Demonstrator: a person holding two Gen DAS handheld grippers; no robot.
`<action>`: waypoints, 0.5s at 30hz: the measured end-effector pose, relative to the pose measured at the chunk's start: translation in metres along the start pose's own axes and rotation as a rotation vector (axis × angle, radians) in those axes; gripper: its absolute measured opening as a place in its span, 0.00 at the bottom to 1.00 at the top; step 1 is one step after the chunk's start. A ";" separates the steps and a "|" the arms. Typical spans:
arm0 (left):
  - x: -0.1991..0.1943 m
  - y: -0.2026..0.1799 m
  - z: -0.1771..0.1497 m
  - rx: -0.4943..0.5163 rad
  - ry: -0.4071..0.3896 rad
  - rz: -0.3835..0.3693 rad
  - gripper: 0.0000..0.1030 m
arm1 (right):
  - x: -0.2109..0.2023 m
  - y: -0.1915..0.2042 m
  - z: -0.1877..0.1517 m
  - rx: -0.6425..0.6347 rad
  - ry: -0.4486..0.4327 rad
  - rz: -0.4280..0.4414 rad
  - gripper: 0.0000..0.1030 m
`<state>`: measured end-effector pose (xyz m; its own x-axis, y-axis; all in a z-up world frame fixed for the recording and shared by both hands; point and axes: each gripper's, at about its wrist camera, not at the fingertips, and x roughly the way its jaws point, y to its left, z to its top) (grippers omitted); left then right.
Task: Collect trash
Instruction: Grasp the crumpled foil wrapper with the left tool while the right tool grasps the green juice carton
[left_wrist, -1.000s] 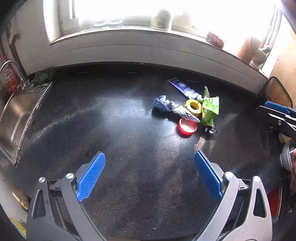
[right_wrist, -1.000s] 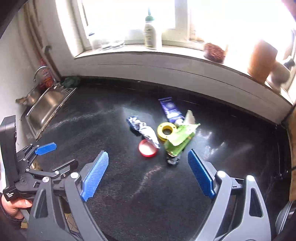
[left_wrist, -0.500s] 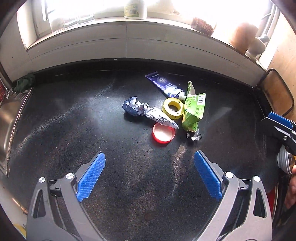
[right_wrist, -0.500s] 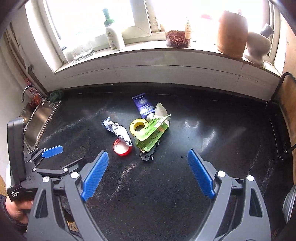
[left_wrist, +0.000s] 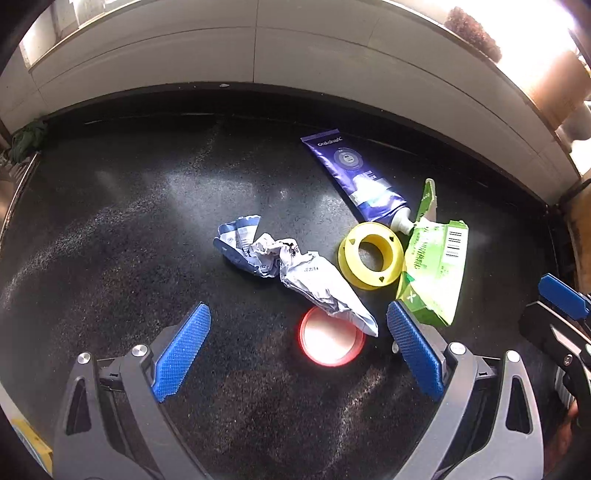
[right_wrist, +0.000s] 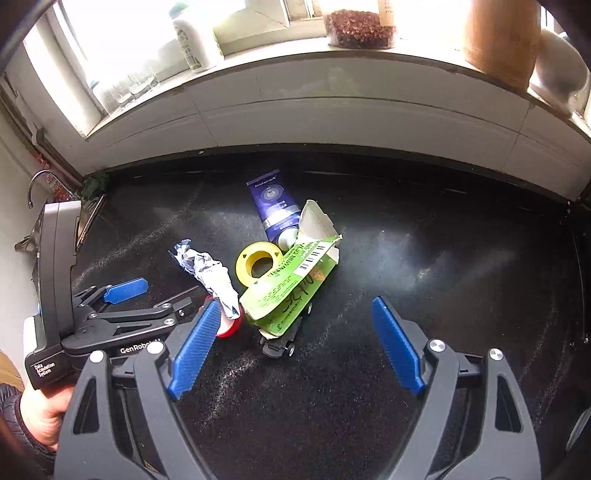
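A pile of trash lies on the black counter (left_wrist: 140, 229): a crumpled silver-blue wrapper (left_wrist: 295, 269) (right_wrist: 208, 271), a red lid (left_wrist: 330, 343) (right_wrist: 232, 326), a yellow tape ring (left_wrist: 370, 255) (right_wrist: 258, 262), a torn green carton (left_wrist: 437, 266) (right_wrist: 291, 291), a blue tube (left_wrist: 352, 170) (right_wrist: 273, 201) and a small black toy car (right_wrist: 279, 345). My left gripper (left_wrist: 297, 310) hangs open just above the wrapper's tip and the red lid. My right gripper (right_wrist: 295, 304) hovers over the carton's near end and the car, its jaws closing but touching nothing.
A steel sink (right_wrist: 48, 225) with a tap (right_wrist: 35, 184) lies at the counter's left end, a green cloth (left_wrist: 27, 136) beside it. The window sill holds a white bottle (right_wrist: 195, 37), a jar (right_wrist: 358, 26) and a wooden pot (right_wrist: 502, 37). A hand (right_wrist: 40, 413) grips the left tool.
Both grippers have come down and forward onto the trash pile, which now fills the view between their fingers. The right jaws stand slightly narrower than before.
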<state>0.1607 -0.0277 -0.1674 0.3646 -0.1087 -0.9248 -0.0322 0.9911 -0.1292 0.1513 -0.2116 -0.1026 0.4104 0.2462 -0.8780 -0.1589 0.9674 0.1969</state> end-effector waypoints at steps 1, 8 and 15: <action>0.009 0.001 0.004 -0.009 0.016 0.004 0.91 | 0.009 -0.003 0.004 0.011 0.018 0.005 0.73; 0.055 0.017 0.021 -0.069 0.103 0.002 0.91 | 0.067 -0.018 0.021 0.067 0.144 0.037 0.57; 0.062 0.004 0.038 0.014 0.050 0.032 0.73 | 0.086 -0.013 0.035 0.049 0.172 0.078 0.21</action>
<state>0.2185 -0.0279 -0.2116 0.3165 -0.0802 -0.9452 -0.0300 0.9951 -0.0944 0.2200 -0.2010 -0.1652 0.2381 0.3110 -0.9201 -0.1384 0.9485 0.2848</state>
